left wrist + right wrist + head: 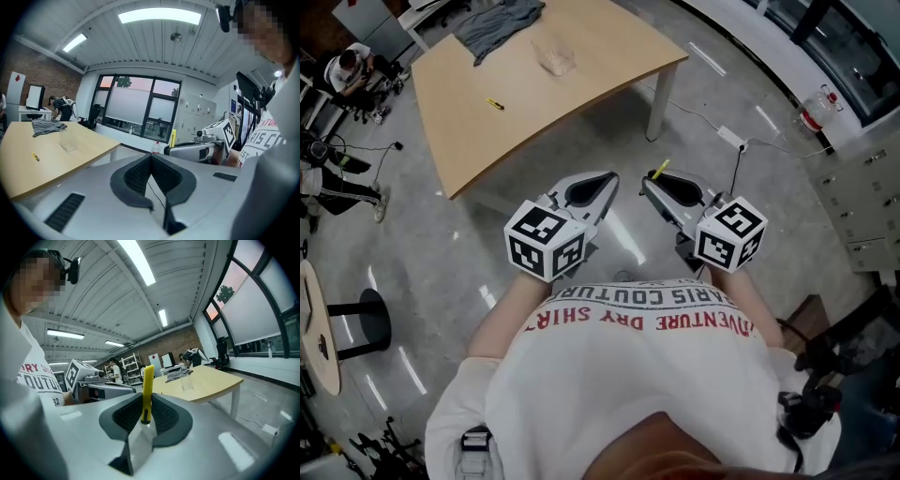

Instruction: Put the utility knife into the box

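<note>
Two grippers sit near, before the person's chest; the left gripper point(151, 158) has its jaws pressed together on nothing; the right gripper point(144, 401) pinches one yellow utility knife point(147, 390), upright; farther off, one table point(581, 94) bears one clear box point(554, 58), one grey cloth point(497, 26), one small yellow object point(495, 104).

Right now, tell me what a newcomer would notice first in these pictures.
The yellow utility knife stands out, clamped in the right gripper and held over the floor short of the table. Beside it the left gripper is shut on nothing. Farther off, the wooden table carries a clear box, a grey cloth and a small yellow item.
</note>
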`<action>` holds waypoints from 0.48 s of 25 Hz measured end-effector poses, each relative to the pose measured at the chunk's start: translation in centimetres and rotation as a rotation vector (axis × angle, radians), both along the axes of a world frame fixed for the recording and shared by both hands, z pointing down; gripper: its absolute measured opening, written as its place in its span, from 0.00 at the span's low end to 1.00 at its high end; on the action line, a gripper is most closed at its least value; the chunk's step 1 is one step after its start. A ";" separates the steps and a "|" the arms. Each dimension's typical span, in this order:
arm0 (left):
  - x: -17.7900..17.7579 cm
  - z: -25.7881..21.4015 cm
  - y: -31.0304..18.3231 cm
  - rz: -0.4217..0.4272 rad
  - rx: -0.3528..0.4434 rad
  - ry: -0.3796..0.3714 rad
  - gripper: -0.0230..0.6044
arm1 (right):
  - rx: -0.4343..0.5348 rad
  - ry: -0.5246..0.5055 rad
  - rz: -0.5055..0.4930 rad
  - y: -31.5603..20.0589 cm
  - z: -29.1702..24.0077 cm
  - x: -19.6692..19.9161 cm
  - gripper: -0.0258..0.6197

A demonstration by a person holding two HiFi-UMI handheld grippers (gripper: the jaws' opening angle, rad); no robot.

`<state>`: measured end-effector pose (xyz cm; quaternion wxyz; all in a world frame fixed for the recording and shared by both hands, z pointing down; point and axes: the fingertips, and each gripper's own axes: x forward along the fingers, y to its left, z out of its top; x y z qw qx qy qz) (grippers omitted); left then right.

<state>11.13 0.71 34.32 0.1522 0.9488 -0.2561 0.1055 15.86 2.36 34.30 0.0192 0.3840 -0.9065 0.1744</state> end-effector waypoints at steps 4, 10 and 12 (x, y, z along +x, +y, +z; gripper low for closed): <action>1.0 -0.4 -2.1 -0.035 0.027 -0.005 0.04 | 0.017 0.006 -0.020 -2.6 -0.5 1.5 0.13; -1.1 0.2 -7.0 -0.127 0.017 -0.002 0.04 | 0.025 0.028 -0.097 -8.2 -0.2 0.2 0.13; -2.0 0.0 -8.9 -0.144 0.029 0.004 0.04 | 0.033 0.031 -0.110 -10.2 -0.2 -0.6 0.13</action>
